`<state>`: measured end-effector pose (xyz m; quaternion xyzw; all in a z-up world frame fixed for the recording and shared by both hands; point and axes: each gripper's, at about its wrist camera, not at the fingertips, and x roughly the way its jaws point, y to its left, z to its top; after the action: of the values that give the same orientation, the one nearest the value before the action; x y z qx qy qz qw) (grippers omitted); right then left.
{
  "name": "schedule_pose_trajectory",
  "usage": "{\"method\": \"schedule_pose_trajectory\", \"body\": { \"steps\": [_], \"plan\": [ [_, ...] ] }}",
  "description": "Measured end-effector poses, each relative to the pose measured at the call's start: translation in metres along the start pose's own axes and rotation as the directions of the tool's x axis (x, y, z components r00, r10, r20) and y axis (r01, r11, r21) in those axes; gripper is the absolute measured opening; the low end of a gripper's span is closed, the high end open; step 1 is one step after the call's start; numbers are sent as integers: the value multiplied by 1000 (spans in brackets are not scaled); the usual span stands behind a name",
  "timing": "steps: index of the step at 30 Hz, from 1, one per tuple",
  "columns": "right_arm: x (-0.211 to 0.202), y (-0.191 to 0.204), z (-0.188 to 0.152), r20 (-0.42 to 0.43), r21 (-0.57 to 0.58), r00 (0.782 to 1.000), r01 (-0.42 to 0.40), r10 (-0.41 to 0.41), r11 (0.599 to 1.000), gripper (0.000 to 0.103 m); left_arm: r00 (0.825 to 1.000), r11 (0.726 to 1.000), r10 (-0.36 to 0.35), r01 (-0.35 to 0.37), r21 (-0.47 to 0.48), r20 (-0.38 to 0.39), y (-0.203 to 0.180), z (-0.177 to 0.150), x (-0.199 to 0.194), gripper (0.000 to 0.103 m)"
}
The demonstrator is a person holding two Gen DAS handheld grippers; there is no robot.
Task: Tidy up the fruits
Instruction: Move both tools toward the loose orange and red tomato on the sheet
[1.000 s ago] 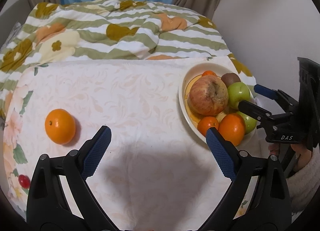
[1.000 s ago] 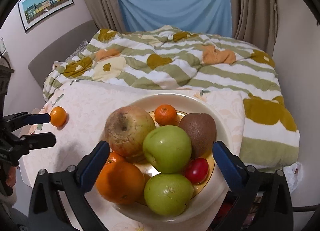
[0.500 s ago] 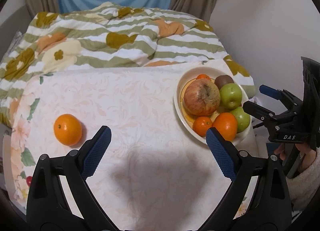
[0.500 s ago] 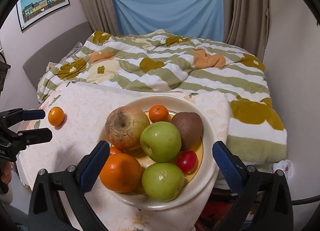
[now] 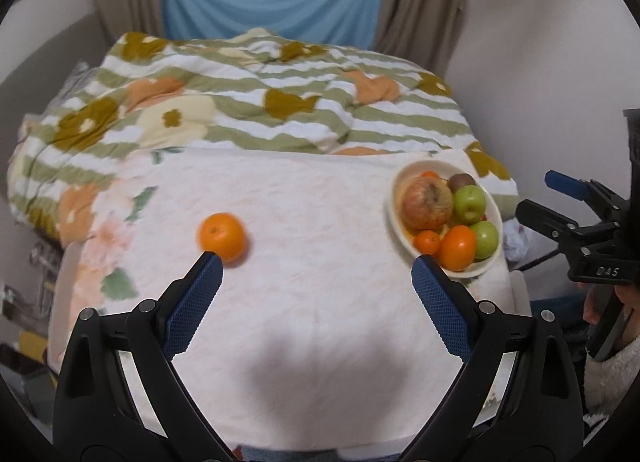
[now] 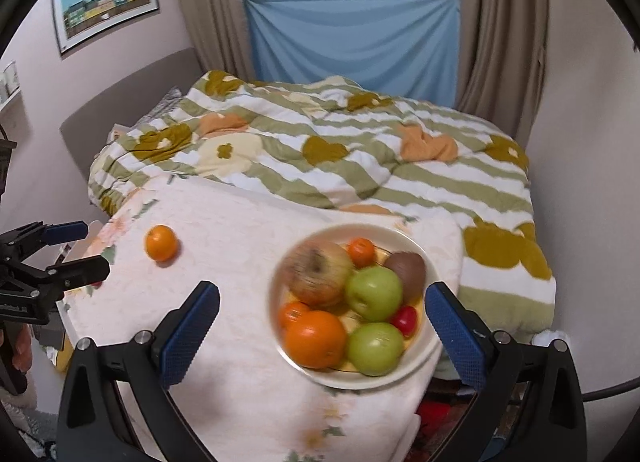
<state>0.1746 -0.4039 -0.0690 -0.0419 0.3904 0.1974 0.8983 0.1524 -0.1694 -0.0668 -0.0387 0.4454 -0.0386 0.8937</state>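
I see the table (image 5: 320, 322), draped in a pale floral cloth, standing against a bed with a striped quilt (image 6: 340, 158). The cream bowl (image 6: 404, 376) sits near the table's right edge and holds apples, oranges, a kiwi and a small red fruit. One loose orange (image 5: 222, 237) lies on the cloth, well apart from the bowl. My left gripper (image 5: 316, 274) is spread wide and empty, above the cloth. My right gripper (image 6: 322, 314) is likewise spread, empty, above the bowl.
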Motion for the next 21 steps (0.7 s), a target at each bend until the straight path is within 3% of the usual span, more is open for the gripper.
{"method": "schedule_pose_trajectory", "body": {
  "steps": [10, 15, 21],
  "plan": [
    [18, 96, 29, -28, -106, 996, -90, 88, 990, 102, 993, 981, 119, -115, -154, 17, 102, -27, -45, 103],
    [49, 136, 40, -89, -140, 985, -162, 151, 977, 102, 983, 953, 182, -177, -244, -1, 151, -38, -47, 103],
    [92, 168, 46, -130, -190, 982, -158, 134, 969, 102, 977, 907, 205, -210, -366, -54, 199, -62, -30, 103]
  ]
}}
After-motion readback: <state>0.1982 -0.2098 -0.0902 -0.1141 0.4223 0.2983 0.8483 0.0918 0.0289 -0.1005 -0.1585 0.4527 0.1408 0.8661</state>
